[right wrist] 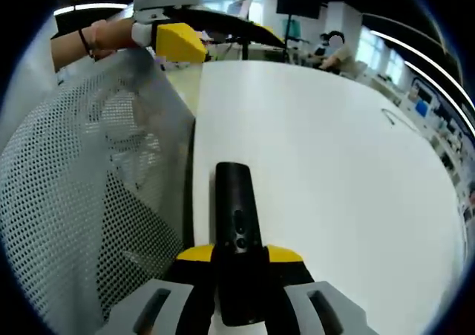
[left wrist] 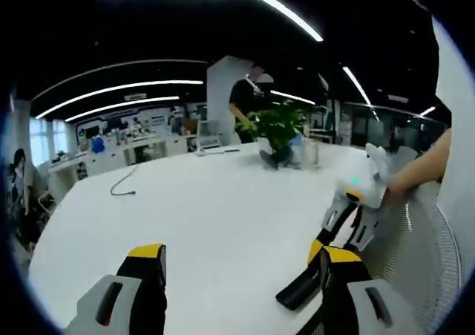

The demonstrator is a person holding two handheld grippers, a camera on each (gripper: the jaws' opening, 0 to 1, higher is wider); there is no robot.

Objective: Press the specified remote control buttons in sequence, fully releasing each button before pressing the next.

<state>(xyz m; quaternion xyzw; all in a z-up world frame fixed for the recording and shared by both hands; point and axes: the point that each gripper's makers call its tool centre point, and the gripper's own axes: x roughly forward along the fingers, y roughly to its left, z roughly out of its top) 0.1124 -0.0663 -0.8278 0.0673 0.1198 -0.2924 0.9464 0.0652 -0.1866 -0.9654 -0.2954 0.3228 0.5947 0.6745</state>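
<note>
A black remote control (right wrist: 236, 216) with small round buttons on top lies lengthwise between the yellow-tipped jaws of my right gripper (right wrist: 239, 257), which is shut on its near end. The remote's far end points out over the edge of the white table (right wrist: 326, 149). In the left gripper view, my left gripper (left wrist: 237, 257) stands wide open over the table with nothing between its jaws. Just to its right are the right gripper (left wrist: 320, 247) and the remote (left wrist: 295, 292). The left gripper (right wrist: 178, 41) also appears at the top of the right gripper view, held by a hand.
A grey mesh chair back (right wrist: 82, 201) stands close along the table's edge beside the remote. A potted plant (left wrist: 278, 131) and a thin dark cable (left wrist: 122, 186) lie at the far side of the table. A person stands behind the plant; desks fill the office beyond.
</note>
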